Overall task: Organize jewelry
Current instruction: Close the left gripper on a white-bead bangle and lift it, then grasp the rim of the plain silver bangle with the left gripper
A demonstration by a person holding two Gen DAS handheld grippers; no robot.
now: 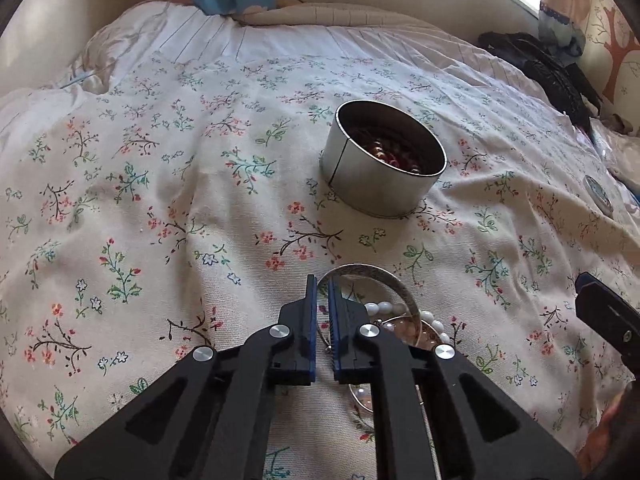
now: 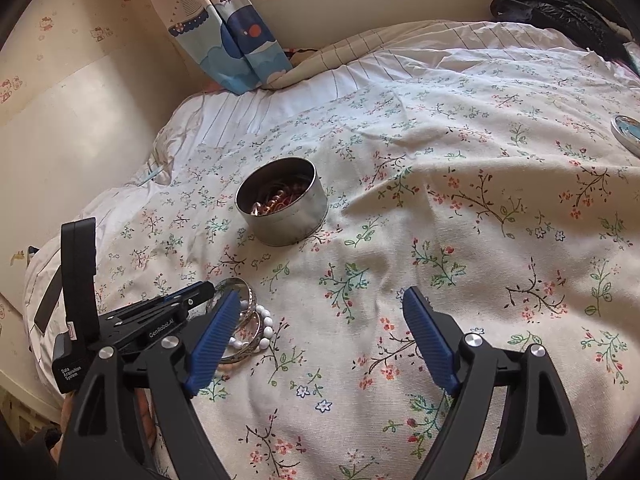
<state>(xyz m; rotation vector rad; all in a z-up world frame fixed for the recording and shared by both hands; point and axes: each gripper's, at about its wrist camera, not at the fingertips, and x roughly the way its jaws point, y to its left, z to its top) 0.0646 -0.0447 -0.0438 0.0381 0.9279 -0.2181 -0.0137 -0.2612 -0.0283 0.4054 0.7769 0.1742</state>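
My left gripper [image 1: 322,304] pinches the silver bangle [image 1: 374,276] beside white bead bracelets [image 1: 434,326] near the bedspread's [image 1: 160,200] front edge; my right gripper [image 2: 320,336] gapes wide; the jewelry tin [image 1: 384,160] sits mid-bed.

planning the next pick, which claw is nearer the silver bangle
Left. The left claw sits right at the silver bangle, its fingers nearly closed around the rim. The right claw hangs open off to the bangle's right, over bare bedspread.
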